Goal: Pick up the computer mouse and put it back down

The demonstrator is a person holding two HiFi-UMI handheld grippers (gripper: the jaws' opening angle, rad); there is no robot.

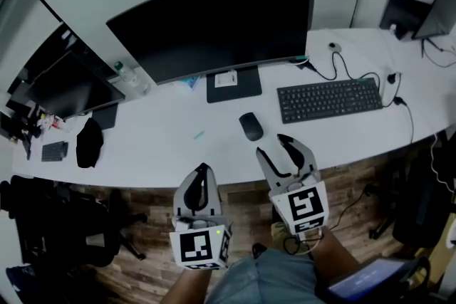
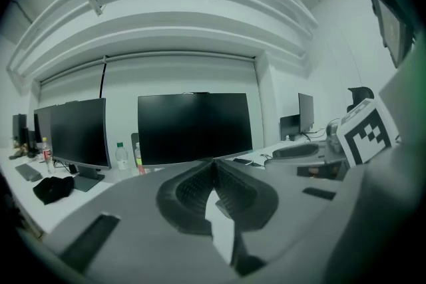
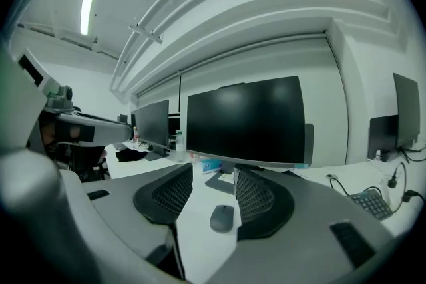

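Observation:
A dark computer mouse (image 1: 250, 126) lies on the white desk (image 1: 164, 146) in front of the big monitor's stand. My right gripper (image 1: 274, 146) hovers at the desk's near edge, just short of the mouse and a little to its right. Its jaws stand open with nothing between them. Seen from the right gripper view, the mouse (image 3: 221, 217) lies on the desk beyond the open right gripper (image 3: 214, 173), close to the right jaw. My left gripper (image 1: 201, 171) hangs over the desk's front edge, left of the mouse, and the left gripper (image 2: 213, 161) has its jaws closed together, empty.
A large black monitor (image 1: 214, 21) stands behind the mouse. A black keyboard (image 1: 329, 99) lies to the right with cables (image 1: 342, 67) behind it. At the left are a second monitor (image 1: 64, 85), a black cloth (image 1: 90, 142) and bottles (image 1: 128, 75). An office chair (image 1: 64, 224) stands below the desk.

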